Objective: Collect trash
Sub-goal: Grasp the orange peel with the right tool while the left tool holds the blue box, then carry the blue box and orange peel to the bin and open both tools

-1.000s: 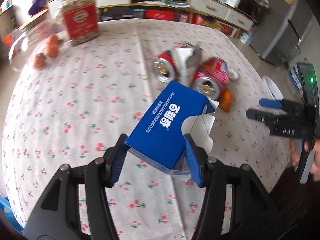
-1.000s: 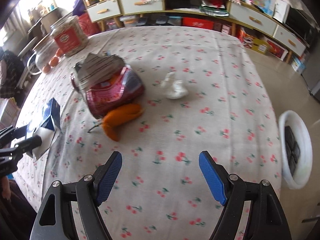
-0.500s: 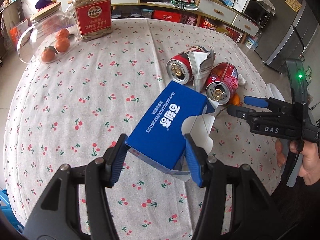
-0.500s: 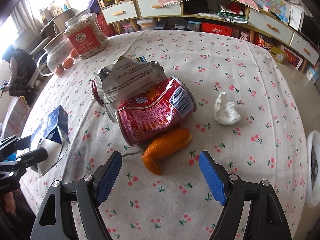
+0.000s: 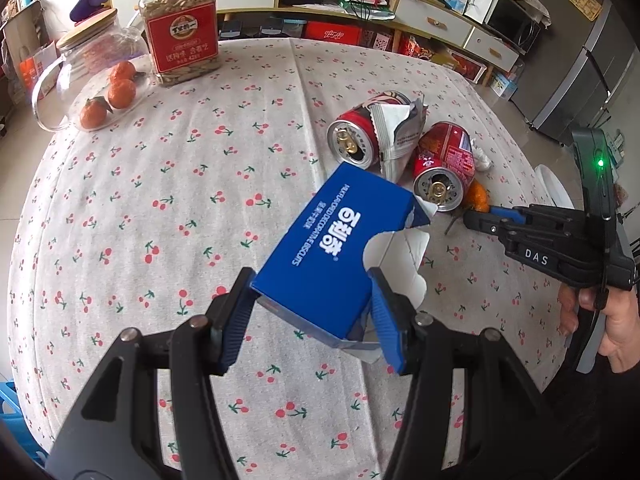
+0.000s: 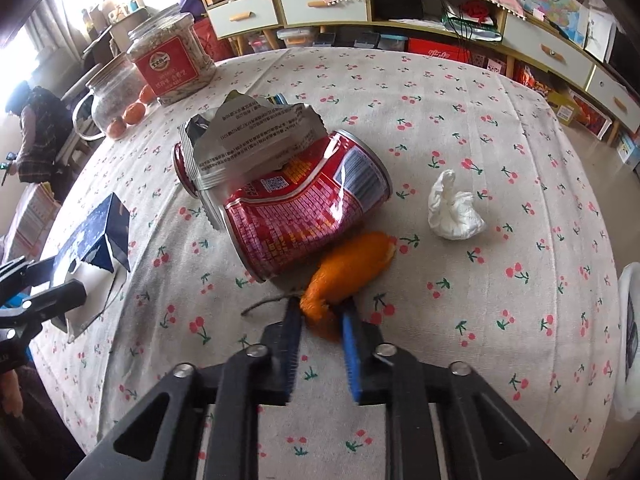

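Observation:
My left gripper is shut on a torn blue biscuit box, held tilted above the cherry-print tablecloth. In the right wrist view, my right gripper is shut on the near end of an orange peel lying on the cloth. Just behind the peel lies a dented red can, with a torn silver wrapper draped over it and a second red can. A crumpled white tissue sits to the right of the can. The right gripper also shows at the right of the left wrist view.
A jar with a red label and a glass jug beside several tangerines stand at the far left of the table. A white bin stands on the floor off the right edge. Shelves line the back wall. A person stands far left.
My right gripper has come forward to the orange peel and its jaws have gone from wide open to shut on it. The left gripper still holds the blue box.

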The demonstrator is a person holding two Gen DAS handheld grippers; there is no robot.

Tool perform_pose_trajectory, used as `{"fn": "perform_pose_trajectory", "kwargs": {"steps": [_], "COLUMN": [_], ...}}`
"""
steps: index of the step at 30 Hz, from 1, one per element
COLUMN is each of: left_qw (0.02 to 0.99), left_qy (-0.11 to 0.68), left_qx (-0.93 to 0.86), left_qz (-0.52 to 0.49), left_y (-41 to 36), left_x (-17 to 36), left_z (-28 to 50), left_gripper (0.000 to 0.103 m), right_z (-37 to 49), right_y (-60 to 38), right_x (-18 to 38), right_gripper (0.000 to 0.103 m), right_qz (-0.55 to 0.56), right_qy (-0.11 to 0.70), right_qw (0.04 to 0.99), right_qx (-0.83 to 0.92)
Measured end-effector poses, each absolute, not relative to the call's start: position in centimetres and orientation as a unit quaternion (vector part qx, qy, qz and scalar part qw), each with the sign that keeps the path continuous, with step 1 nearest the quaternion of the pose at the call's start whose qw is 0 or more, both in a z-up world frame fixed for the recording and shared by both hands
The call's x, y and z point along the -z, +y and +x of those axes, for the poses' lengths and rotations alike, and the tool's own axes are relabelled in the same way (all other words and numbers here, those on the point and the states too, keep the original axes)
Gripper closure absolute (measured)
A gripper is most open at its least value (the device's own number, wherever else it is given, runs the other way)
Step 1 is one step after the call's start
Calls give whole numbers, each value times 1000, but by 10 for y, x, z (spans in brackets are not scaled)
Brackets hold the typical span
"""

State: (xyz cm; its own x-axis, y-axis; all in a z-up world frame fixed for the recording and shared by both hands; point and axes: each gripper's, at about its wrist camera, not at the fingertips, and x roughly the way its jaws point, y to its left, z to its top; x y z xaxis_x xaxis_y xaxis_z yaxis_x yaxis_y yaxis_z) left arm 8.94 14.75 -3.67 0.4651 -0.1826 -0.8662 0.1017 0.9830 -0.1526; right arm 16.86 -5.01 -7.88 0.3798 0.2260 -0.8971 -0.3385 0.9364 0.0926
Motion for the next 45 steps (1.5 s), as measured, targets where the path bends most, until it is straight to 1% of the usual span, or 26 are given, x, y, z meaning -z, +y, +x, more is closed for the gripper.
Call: {"fn": "perform_pose_trajectory", "kwargs": {"steps": [11,24,37,45], "left_qw": [862,864,855,840], "left_qy": [496,486,482,482], "left_qx": [96,129,188,236], "left_qz": [-33,-13,37,81], "left_y": [131,79,-17,-104], "left_x": [27,20,12,8], "left_z": [92,97,110,121], "left_gripper": [46,46,46,46], "right_z": [152,127,94,73], "right_y": [-91,-170,-282,-359], "right_x": [56,27,9,-2], "right_gripper": [87,87,87,87], "right_qz": [-31,13,74,121], "right_qy": [514,491,469,450], "right_qw": [843,865,879,885], "right_qx": [-154,-103,-27,28]}}
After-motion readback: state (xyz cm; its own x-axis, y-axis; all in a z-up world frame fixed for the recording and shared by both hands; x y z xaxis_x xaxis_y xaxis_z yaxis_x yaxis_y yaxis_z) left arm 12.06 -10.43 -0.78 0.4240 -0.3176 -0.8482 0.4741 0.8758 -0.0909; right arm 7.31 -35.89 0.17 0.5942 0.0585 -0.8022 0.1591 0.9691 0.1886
